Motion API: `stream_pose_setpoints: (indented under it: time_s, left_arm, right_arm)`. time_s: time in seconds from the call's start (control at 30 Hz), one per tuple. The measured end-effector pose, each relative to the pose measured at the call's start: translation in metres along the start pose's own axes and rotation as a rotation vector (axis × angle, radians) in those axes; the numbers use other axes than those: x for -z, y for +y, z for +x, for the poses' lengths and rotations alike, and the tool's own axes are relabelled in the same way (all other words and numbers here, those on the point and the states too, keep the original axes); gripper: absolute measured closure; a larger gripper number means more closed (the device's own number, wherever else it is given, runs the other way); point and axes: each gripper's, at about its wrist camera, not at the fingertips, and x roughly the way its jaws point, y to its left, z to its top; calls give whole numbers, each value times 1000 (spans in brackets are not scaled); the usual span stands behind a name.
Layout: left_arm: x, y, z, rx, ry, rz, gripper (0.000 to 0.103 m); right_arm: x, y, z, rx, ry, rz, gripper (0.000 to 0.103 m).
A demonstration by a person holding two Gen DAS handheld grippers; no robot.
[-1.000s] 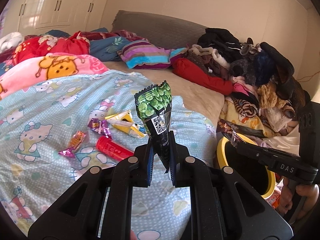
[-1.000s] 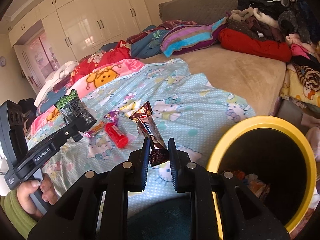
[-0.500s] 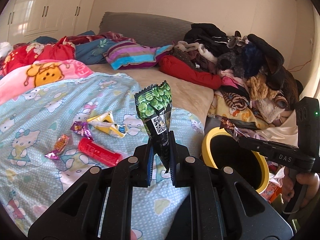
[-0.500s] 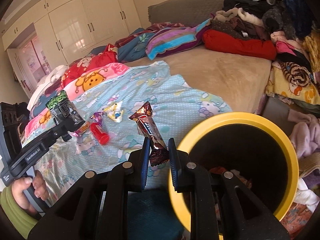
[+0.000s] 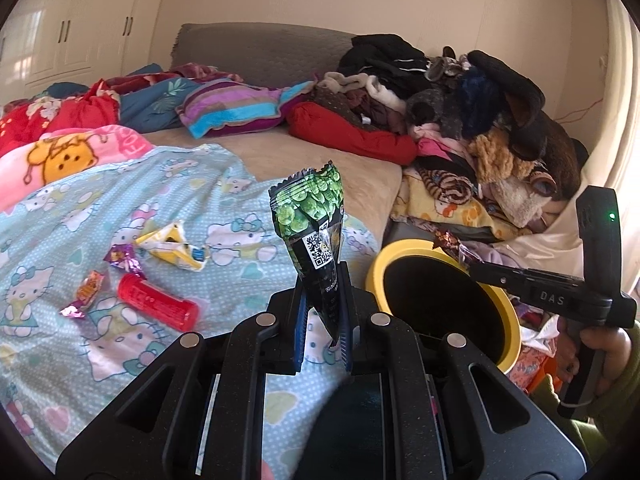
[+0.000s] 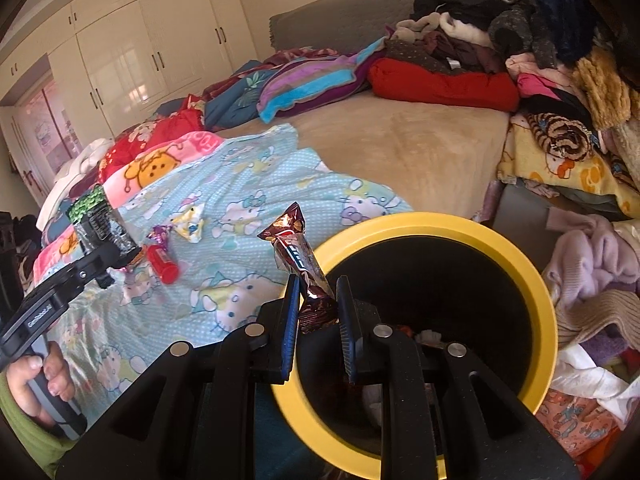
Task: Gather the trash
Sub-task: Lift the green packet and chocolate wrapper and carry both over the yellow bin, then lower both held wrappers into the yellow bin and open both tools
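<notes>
Over yellow bin (image 6: 432,224) – right tool (image 6: 316,316) gripping brown wrapper (image 6: 298,256)

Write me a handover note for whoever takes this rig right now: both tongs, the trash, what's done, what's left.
Left tongs: shut on the green snack packet, over the bed beside the bin.
Right tongs: shut on the brown candy bar wrapper, above the yellow-rimmed bin.
Done: both pieces picked up; some trash already lies in the bin.
Left: drop both, then collect the red tube, yellow wrapper, purple wrapper and orange candy wrapper from the Hello Kitty sheet.
</notes>
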Motion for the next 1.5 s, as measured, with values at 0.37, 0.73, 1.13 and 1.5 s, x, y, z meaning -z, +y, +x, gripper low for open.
stream_pose_setpoints:
  time_s: [0.37,0.73,1.13,1.5]
  left_arm:
    - [4,-23,7,42,20,46,95]
    - [6,-43,17,69,36,93,95]
    - [13,-62,29,98,61,141,95]
    - [17,-74,44,113,87,170,95]
  right_arm:
    - [14,-29,-2,46,24,32,85]
    - [19,-54,-3,80,31,81,85]
    - [23,-71,2,107,49,120,85]
    - [28,-83,9,118,68,154,85]
